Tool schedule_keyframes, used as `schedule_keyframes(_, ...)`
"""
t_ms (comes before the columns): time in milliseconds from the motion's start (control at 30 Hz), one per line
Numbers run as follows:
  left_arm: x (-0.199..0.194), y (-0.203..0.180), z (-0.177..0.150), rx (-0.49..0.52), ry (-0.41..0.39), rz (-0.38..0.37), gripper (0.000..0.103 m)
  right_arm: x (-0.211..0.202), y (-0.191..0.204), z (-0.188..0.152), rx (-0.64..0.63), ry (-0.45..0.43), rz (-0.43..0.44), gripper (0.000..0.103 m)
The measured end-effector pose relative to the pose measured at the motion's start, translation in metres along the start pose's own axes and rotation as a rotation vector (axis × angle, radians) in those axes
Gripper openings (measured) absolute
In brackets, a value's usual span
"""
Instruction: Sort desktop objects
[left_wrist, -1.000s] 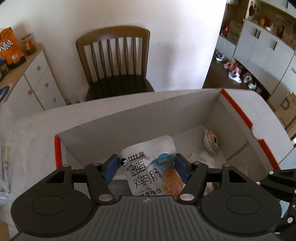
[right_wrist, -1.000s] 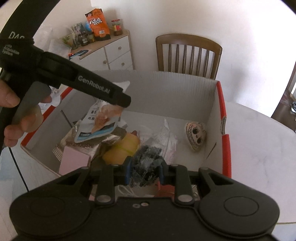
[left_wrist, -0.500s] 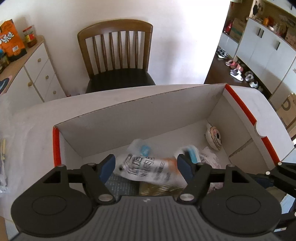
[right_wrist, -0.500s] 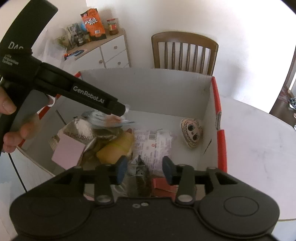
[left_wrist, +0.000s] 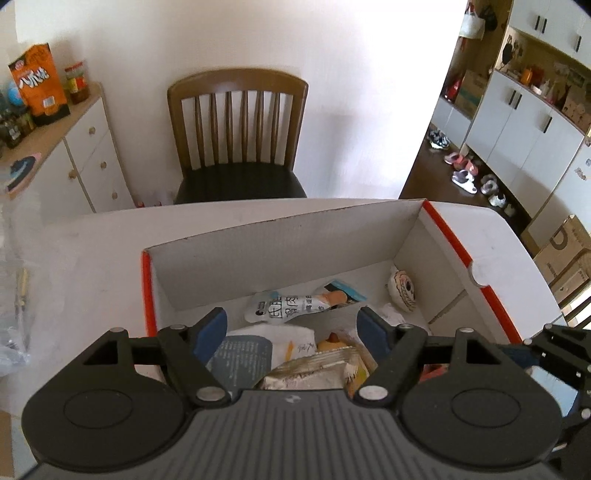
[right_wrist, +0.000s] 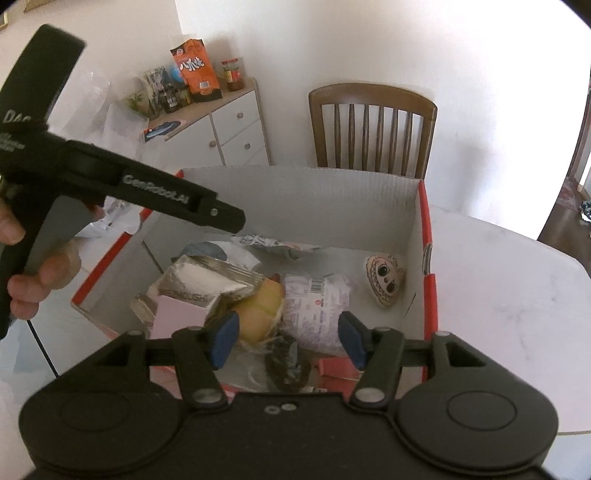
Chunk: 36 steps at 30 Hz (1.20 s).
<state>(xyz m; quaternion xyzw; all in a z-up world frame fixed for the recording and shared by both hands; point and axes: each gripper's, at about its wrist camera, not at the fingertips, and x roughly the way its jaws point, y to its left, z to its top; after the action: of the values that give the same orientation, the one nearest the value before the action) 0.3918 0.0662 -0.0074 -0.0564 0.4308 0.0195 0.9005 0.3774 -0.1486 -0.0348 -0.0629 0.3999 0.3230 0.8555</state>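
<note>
A white cardboard box (left_wrist: 280, 240) with red edges stands on the white table and holds several items. The white snack pouch (left_wrist: 295, 304) lies flat inside it, beyond my left gripper (left_wrist: 293, 326), whose jaws are opening with nothing between them. My right gripper (right_wrist: 288, 336) hovers over the box's near side, its jaws opening too. A dark crinkled packet (right_wrist: 286, 363) lies loose in the box under them, untouched. Around it lie a silver foil pack (right_wrist: 207, 278), a yellow item (right_wrist: 262, 310), a pink box (right_wrist: 177, 319) and a painted face stone (right_wrist: 384, 280).
A wooden chair (left_wrist: 236, 136) stands behind the table against the wall. A white drawer cabinet (left_wrist: 74, 162) with jars and an orange snack bag (left_wrist: 37, 85) sits at the left. A person's hand (right_wrist: 40, 269) grips the left tool's handle. Bare table (right_wrist: 498, 277) lies right of the box.
The left gripper let go of the white snack pouch, which dropped flat into the box, and rose. The right gripper released the dark packet into the box and lifted, jaws spreading.
</note>
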Motion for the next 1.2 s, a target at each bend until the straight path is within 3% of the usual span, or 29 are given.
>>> schedule_keyframes(333,-0.044,-0.001,-0.022,0.004,-0.073,0.048,0.077,-0.024,0.011,-0.005,0.002,-0.033,0.008,0.067)
schedule_keyframes(700,-0.082,-0.003,-0.050,0.016,-0.108,0.052,0.077,-0.043,0.017,-0.012,0.029,-0.059,0.019,0.073)
schedule_keyframes(800,-0.090,-0.005,-0.056,0.022,-0.110,0.049,0.077,-0.049,0.019,-0.014,0.034,-0.071,0.024,0.080)
schedule_keyframes(900,-0.096,-0.007,-0.063,0.032,-0.115,0.056,0.084,-0.054,0.020,-0.018,0.039,-0.076,0.029,0.082)
schedule_keyframes(1200,-0.113,-0.014,-0.084,0.051,-0.142,0.062,0.090,-0.073,0.026,-0.029,0.038,-0.114,0.026,0.093)
